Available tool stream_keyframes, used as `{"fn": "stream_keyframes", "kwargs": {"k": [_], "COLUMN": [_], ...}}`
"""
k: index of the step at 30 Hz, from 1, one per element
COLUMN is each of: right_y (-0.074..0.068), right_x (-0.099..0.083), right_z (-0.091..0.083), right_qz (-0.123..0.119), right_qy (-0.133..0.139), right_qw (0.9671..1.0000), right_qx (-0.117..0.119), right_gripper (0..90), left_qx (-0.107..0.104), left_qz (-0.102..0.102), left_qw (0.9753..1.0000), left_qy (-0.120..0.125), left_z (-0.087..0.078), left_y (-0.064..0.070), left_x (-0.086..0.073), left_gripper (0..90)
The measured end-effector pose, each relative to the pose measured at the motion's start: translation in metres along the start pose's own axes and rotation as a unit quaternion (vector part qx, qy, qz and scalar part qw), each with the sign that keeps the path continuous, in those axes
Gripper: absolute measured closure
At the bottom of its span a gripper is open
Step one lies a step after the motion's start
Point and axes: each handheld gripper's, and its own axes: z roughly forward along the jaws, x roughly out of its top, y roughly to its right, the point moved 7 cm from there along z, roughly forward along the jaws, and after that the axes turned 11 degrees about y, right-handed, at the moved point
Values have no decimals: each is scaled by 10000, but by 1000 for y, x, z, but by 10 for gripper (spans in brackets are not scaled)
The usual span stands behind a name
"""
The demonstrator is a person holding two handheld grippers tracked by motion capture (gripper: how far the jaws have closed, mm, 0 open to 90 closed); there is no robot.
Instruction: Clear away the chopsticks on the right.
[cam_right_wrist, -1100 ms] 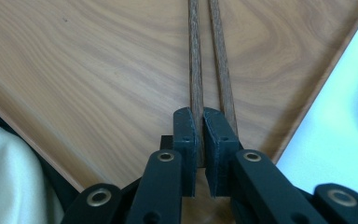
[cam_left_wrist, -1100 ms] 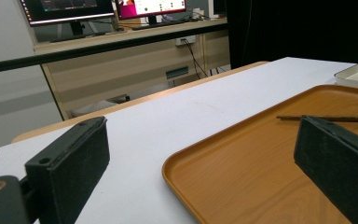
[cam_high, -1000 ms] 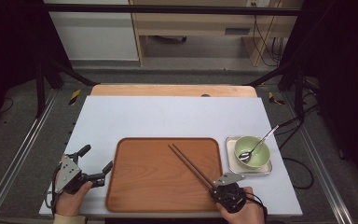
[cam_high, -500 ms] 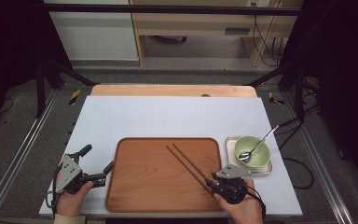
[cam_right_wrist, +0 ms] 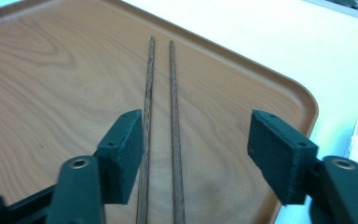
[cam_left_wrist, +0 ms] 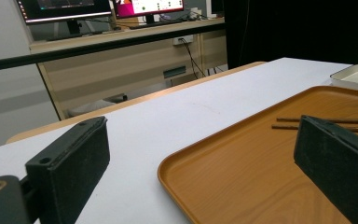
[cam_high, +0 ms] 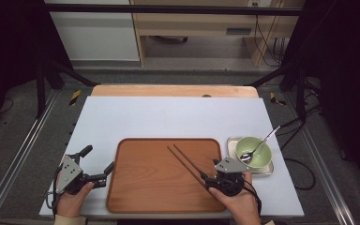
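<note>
Your right tongs [cam_right_wrist: 196,154] are spread wide over the near right part of the wooden tray [cam_right_wrist: 51,84], pinching nothing. The two chopsticks [cam_right_wrist: 161,116] lie side by side on the tray and run straight out ahead of these tongs, between the two jaws; the left stick passes just beside the left jaw, while the right jaw stands well apart from the other stick. Whether that left jaw touches the stick, you cannot tell. In the high view the right tongs [cam_high: 209,180] sit at the near ends of the chopsticks [cam_high: 187,162], with the far ends reaching towards the middle of the tray [cam_high: 145,192].

To the right of these tongs, off the tray, a green bowl [cam_high: 258,149] with a spoon [cam_high: 262,143] in it stands on a small white dish [cam_high: 268,168].

Your left tongs [cam_high: 98,165] are also spread and hold nothing, resting on the white worktop [cam_high: 168,117] just beside the tray's left edge. In the left gripper view the tray's rounded corner [cam_left_wrist: 177,172] lies ahead between the jaws.
</note>
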Motion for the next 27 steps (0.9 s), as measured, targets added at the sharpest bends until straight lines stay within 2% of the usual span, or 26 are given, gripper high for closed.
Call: {"fn": "stream_keyframes", "kwargs": {"k": [5, 8, 9, 12, 14, 17, 18, 20, 23, 25, 27], "right_y": [2, 4, 4, 11, 16, 26, 30, 38, 49, 55, 60], "right_x": [6, 15, 16, 25, 28, 31, 31, 30, 29, 28, 26], "right_z": [0, -3, -4, -12, -17, -27, -31, -40, -53, -62, -69], "right_qz": [-93, -45, -54, -95, -98, -154, -183, -103, -42, -109, -215], "right_qy": [218, 442, 486, 796, 906, 1158, 1205, 1255, 1378, 1523, 1660], "right_qw": [9997, 9990, 9987, 9965, 9954, 9923, 9915, 9907, 9887, 9857, 9827], "right_qx": [-30, -80, -105, -232, -293, -406, -447, -517, -595, -706, -788], "right_gripper": [254, 192, 177, 134, 121, 83, 84, 84, 97, 111, 124], "left_qx": [-29, -62, -100, -176, -195, -296, -356, -452, -694, -874, -971], "left_qz": [-35, 13, -26, -26, -140, -261, -230, -183, -88, -50, 90], "left_qw": [10000, 10000, 9999, 9998, 9996, 9988, 9984, 9973, 9935, 9895, 9873], "left_qy": [-15, -62, -69, -111, -141, -294, -379, -556, -901, -1153, -1256], "left_z": [0, 0, 1, 2, 5, 11, 14, 21, 31, 40, 49], "left_y": [2, 4, 7, 13, 18, 28, 33, 41, 53, 64, 72], "left_x": [1, 4, 6, 12, 15, 20, 21, 21, 19, 18, 19], "left_gripper": [32, 35, 36, 53, 71, 120, 134, 175, 237, 293, 340]}}
